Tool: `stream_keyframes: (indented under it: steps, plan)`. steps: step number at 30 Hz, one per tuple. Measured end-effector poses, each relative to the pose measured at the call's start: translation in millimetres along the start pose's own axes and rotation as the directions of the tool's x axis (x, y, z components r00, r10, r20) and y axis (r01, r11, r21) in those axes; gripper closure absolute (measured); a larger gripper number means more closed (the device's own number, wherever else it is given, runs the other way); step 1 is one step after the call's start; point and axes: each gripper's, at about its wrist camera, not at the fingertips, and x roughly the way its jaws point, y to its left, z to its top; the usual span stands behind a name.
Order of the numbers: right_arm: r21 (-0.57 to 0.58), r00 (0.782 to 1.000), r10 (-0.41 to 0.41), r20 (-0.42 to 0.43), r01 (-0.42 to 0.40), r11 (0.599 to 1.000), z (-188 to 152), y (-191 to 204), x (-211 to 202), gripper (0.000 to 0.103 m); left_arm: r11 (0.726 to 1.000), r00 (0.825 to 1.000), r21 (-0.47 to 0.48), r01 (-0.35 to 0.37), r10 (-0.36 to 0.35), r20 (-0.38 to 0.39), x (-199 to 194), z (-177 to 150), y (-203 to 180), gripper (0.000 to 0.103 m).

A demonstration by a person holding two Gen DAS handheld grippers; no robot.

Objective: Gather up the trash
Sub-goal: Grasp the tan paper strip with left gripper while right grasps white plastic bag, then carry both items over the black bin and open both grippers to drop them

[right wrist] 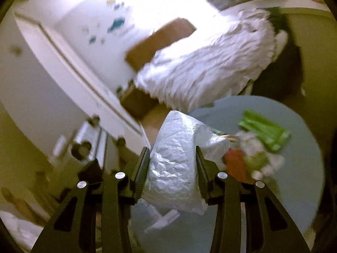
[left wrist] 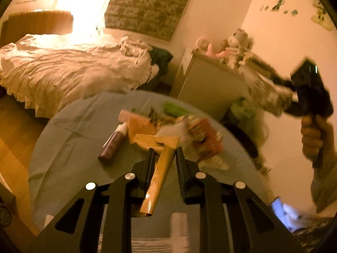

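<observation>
- Over the round grey counter (left wrist: 69, 139), in the left wrist view, we see the left tool (left wrist: 164, 154) with its jaws set around an orange tube (left wrist: 160, 168); the left finger touches it, and a gap shows at the right finger, so we cannot tell whether it is truly clamped.
- A dark bottle (left wrist: 112, 145) with a white cap lies left of the tube on the counter, beside a blurred pile of wrappers (left wrist: 189, 132).
- Behind the counter stands a bed (left wrist: 73, 69) with rumpled pale bedding, and a cabinet (left wrist: 210, 84) topped with soft toys.
- At the right edge, the right tool (left wrist: 276, 88) is held in a hand (left wrist: 313, 139), carrying a crumpled wrapper.
- In the right wrist view, the right tool (right wrist: 172, 168) grips a crinkled white plastic package (right wrist: 177, 164) between both fingers, above the counter's edge.
- A green packet (right wrist: 265, 132) and blurred scraps lie on the counter (right wrist: 294, 189) to the right; the bed (right wrist: 210, 67) lies beyond.
</observation>
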Motion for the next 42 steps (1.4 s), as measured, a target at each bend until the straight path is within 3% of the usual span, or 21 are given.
stream_keyframes:
  steps: [3, 7, 14, 23, 29, 34, 42]
  plan:
    - [0.041, 0.993, -0.066, 0.099, 0.062, 0.997, -14.3, -20.6, -52.3, 0.061, 0.999, 0.998, 0.002, 0.051, -0.051, 0.035, -6.1, 13.4, -19.7, 0.082]
    - [0.137, 0.968, -0.143, 0.208, 0.116, 0.984, -44.5, -54.6, -111.5, 0.061, 0.992, 0.992, 0.03, 0.122, -0.123, 0.033, 2.3, 29.5, -52.3, 0.082]
    - [0.298, 0.92, -0.277, 0.277, 0.191, 0.935, -89.3, -113.3, -160.2, 0.061, 0.961, 0.964, 0.07, 0.267, -0.266, -0.031, 58.6, 41.2, -122.9, 0.082]
    - [0.408, 0.882, -0.367, 0.298, 0.23, 0.884, -121.4, -167.5, -182.2, 0.061, 0.896, 0.893, 0.072, 0.438, -0.423, -0.155, 139.9, 33.7, -202.1, 0.082]
    - [0.474, 0.858, -0.421, 0.296, 0.25, 0.844, -125.3, -219.1, -185.8, 0.061, 0.87, 0.856, 0.049, 0.49, -0.47, -0.216, 192.6, 34.2, -233.7, 0.082]
    - [0.519, 0.844, -0.447, 0.297, 0.25, 0.817, -114.3, -262.6, -180.0, 0.061, 0.863, 0.838, 0.028, 0.505, -0.482, -0.255, 242.5, 39.9, -258.1, 0.082]
    - [0.56, 0.838, -0.465, 0.284, 0.248, 0.79, -103.7, -307.0, -169.5, 0.061, 0.867, 0.829, 0.018, 0.498, -0.47, -0.304, 302.8, 42.3, -284.3, 0.081]
